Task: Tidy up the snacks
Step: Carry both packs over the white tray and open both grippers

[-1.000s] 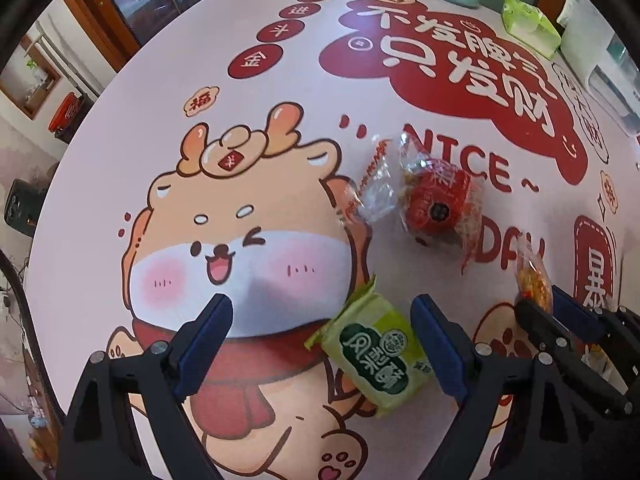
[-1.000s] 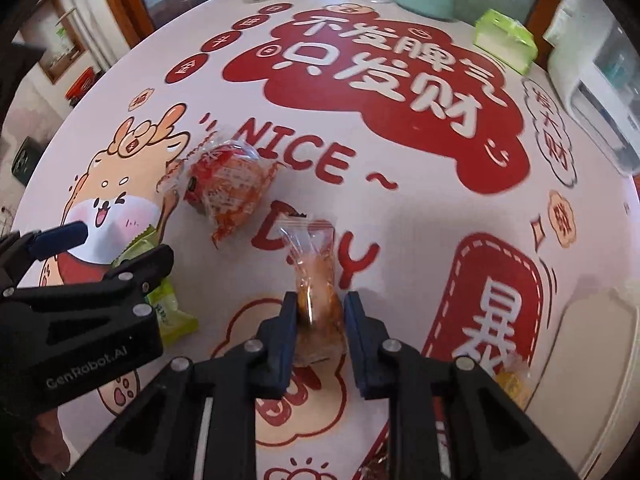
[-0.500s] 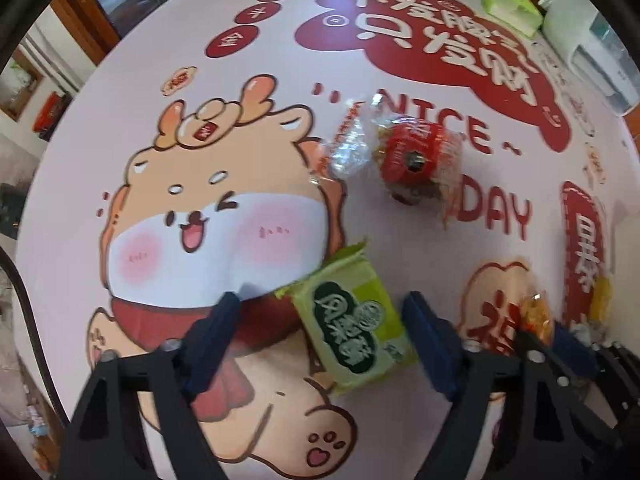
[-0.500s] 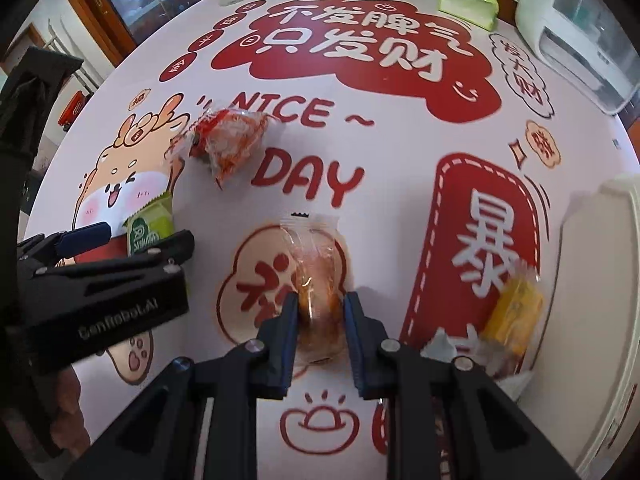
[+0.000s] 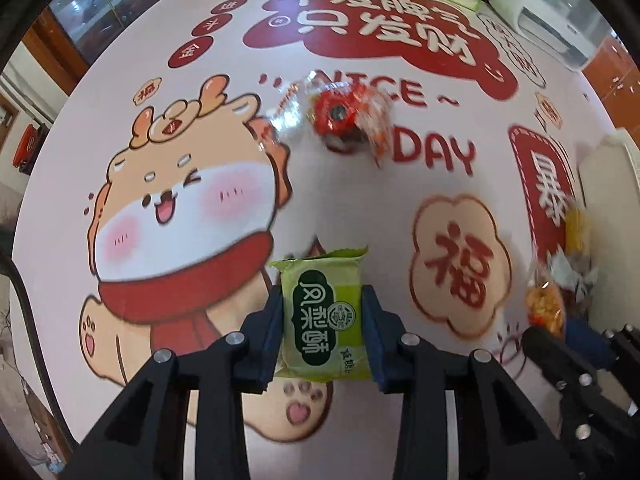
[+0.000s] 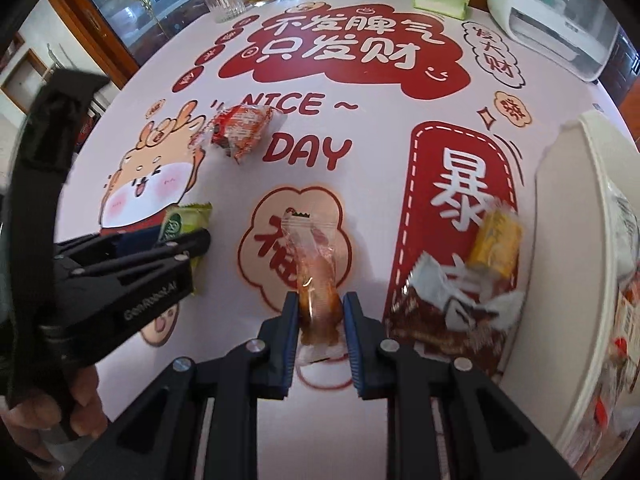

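Left gripper (image 5: 322,322) just closing, fingers clamping one green packet (image 5: 322,312) over the bench (image 5: 360,208); right gripper (image 6: 320,320) fingers squeezing one clear-wrapped pastry (image 6: 316,280); one red snack (image 6: 240,130) lying near "NICE"; one yellow packet (image 6: 496,244) and one brown packet (image 6: 444,320) sitting beside the white bin (image 6: 568,216)

Lighting was bright, even and diffuse across the table (image 5: 360,208), shadows soft and short, while heavy fisheye bending with a dark vignette marked the edges of both views and motion blur smeared the red-wrapped snack (image 5: 340,116) and the right-hand packets (image 6: 496,240).
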Tool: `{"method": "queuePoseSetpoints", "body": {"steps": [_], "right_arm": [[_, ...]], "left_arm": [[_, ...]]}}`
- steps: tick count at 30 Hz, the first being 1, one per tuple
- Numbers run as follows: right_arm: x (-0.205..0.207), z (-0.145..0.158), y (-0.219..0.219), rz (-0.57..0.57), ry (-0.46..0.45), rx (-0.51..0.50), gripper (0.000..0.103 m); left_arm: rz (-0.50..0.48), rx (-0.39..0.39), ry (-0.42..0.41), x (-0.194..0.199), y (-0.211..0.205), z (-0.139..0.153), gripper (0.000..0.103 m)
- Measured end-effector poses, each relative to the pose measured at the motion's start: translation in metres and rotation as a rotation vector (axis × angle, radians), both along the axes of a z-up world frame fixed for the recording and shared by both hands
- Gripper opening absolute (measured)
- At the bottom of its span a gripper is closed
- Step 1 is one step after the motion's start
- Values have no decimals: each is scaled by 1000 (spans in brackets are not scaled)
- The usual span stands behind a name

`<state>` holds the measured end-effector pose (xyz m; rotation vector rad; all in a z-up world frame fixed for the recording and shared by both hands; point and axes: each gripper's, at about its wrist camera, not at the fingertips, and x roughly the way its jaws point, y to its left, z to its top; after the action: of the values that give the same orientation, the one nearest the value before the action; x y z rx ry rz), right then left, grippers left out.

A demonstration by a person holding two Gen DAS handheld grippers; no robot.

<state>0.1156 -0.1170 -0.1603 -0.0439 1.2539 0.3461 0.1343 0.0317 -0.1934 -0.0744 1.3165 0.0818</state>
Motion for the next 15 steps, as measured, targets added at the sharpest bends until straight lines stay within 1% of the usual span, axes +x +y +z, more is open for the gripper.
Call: {"method": "queuePoseSetpoints", "body": {"steps": [3,6,8,15], "right_arm": [[-12,10,-6,-2,-18,14,22],[-22,19,-13,-8,-32,27,22],[-28,27,-19,-15,-45,37,22],[-52,62,-52,-72,-108,75,22]], "left_arm": [[-31,-4,-2,-11,-5,6,35],[-76,-7,-25,-20,-19,19,35],[-107,-8,-51,-24,-30,31,35],[-229,-6,-183,-33,-80,81,35]]}}
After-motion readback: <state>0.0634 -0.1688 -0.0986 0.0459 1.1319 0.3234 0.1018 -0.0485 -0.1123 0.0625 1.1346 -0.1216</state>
